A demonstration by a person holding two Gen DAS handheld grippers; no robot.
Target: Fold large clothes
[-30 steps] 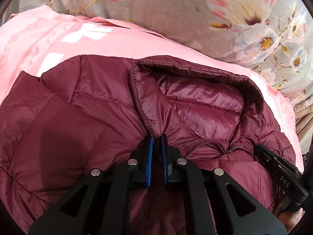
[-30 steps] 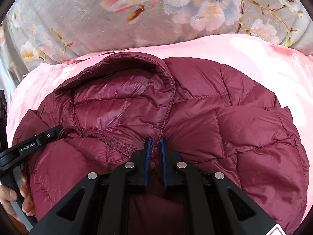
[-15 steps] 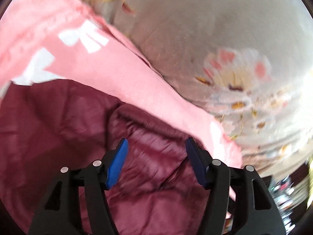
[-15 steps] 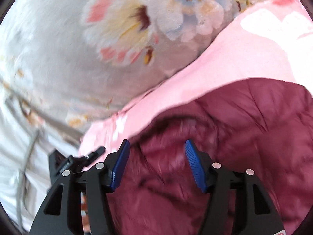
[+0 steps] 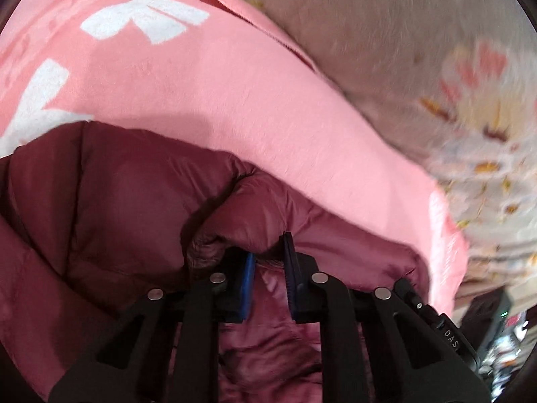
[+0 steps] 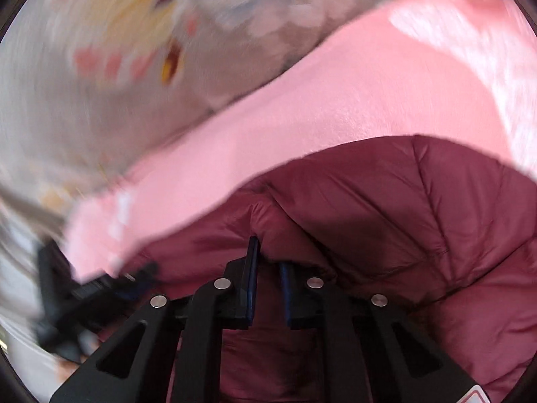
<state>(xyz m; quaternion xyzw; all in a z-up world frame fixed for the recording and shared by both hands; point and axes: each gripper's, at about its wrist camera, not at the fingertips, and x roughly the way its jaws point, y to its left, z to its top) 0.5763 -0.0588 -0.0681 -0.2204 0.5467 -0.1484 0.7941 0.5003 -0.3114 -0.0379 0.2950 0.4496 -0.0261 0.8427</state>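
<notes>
Maroon jacket [image 5: 110,208], both claws [image 5: 267,262] [image 6: 268,262] pinching folds

A home, most likely a bedroom; the surface is soft bedding, a pink fleece blanket [image 5: 255,100] with white shapes printed on it, lying over a grey cover patterned with large flowers [image 5: 476,107] (blurred in both views). A quilted maroon jacket [image 6: 386,201] lies on the blanket.

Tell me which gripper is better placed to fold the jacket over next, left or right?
Neither clearly. The left gripper and right gripper are each clamped on a fold of the maroon jacket lying on the pink blanket, so fold with both together.
</notes>
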